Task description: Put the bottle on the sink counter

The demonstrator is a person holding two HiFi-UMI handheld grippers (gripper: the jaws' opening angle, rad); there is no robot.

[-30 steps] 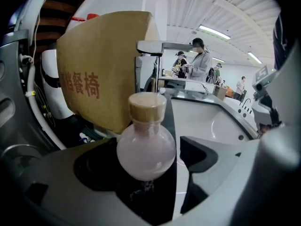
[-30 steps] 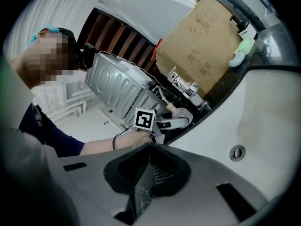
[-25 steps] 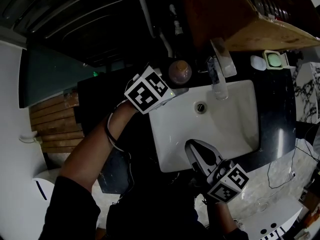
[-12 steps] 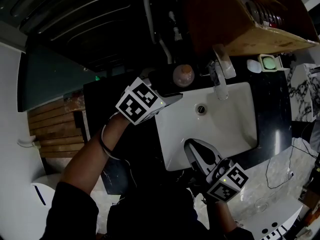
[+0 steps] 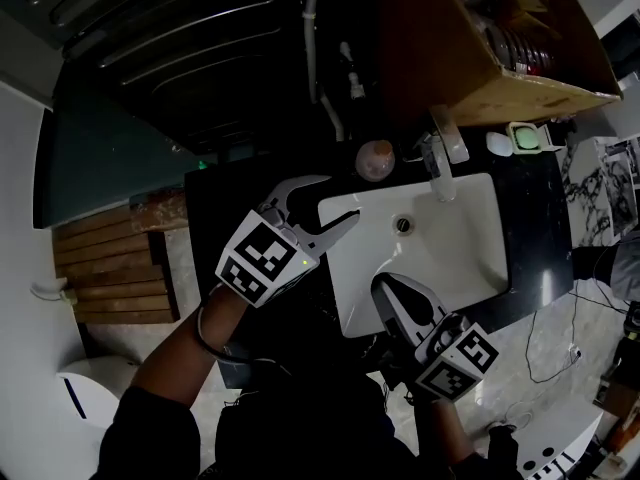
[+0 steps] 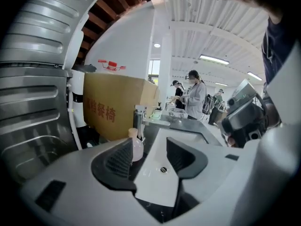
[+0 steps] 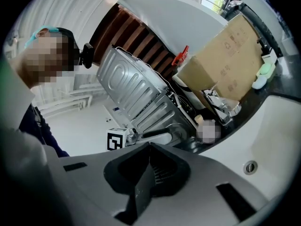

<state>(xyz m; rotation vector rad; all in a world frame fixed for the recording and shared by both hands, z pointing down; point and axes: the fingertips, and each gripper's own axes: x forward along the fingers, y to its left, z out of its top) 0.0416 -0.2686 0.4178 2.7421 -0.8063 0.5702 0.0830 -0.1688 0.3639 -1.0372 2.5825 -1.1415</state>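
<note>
The bottle, small, round and pinkish with a pale cap, stands upright on the dark sink counter just left of the faucet. My left gripper hangs over the sink's left rim, drawn back from the bottle; its jaws are closing with nothing between them. In the left gripper view the bottle shows beyond the left jaw of the left gripper. My right gripper is shut and empty at the sink's front edge. The right gripper view shows the bottle far off.
The white sink basin fills the counter's middle, its drain near the faucet. A cardboard box stands behind the faucet. A soap dish sits at the right. Ridged metal panels lie to the left. People stand in the background.
My left gripper has pulled back down and to the left, away from the bottle, which stays on the counter. The right gripper has hardly moved.
</note>
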